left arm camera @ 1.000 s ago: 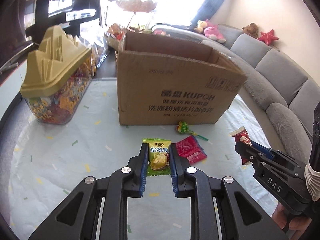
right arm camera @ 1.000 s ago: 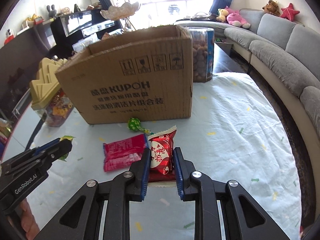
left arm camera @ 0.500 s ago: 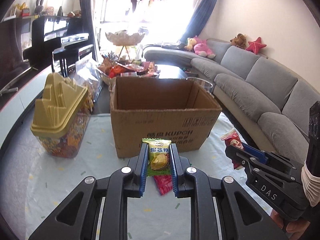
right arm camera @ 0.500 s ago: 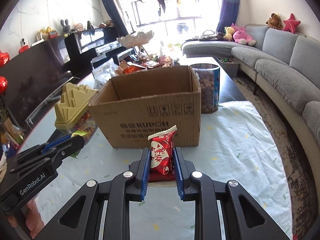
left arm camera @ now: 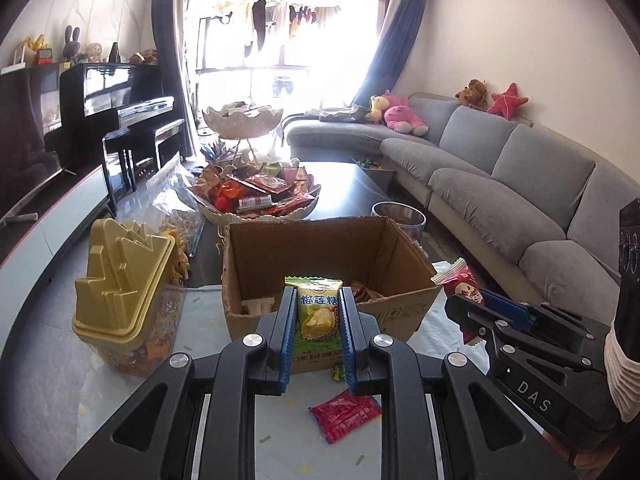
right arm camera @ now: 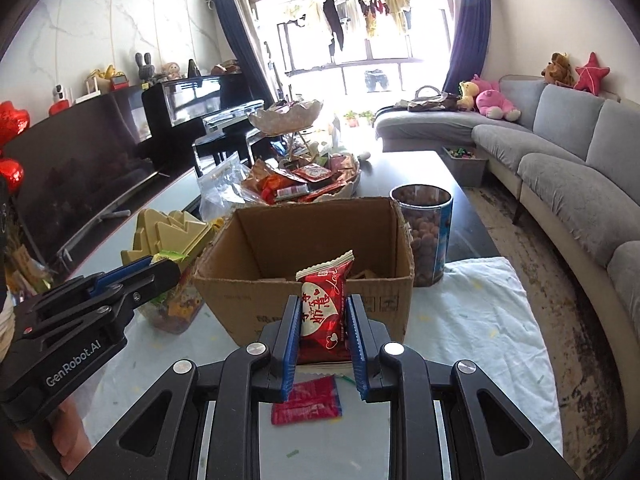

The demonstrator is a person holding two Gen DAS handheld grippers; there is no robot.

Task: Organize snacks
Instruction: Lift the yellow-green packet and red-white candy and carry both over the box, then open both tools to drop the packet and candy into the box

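My left gripper (left arm camera: 318,300) is shut on a green and yellow durian candy packet (left arm camera: 318,316), held up in front of the open cardboard box (left arm camera: 404,312). My right gripper (right arm camera: 322,308) is shut on a red snack packet (right arm camera: 324,304), also raised before the cardboard box (right arm camera: 240,304). Each gripper shows in the other's view, the right gripper (left arm camera: 460,300) to the right and the left gripper (right arm camera: 168,268) to the left. A few packets lie inside the box. One red packet (left arm camera: 346,414) still lies on the tablecloth below, seen as the red packet (right arm camera: 306,400) in the right wrist view.
A gold-lidded candy jar (left arm camera: 120,292) stands left of the box. A clear canister of nuts (right arm camera: 424,236) stands at its right rear. Behind are a bowl heaped with snacks (left arm camera: 256,196), a plastic bag (left arm camera: 172,196), a piano and a grey sofa (left arm camera: 520,184).
Both grippers have risen with their packets from tablecloth level to above the box's front wall, so the box's inside now shows. The jaws have stayed shut.
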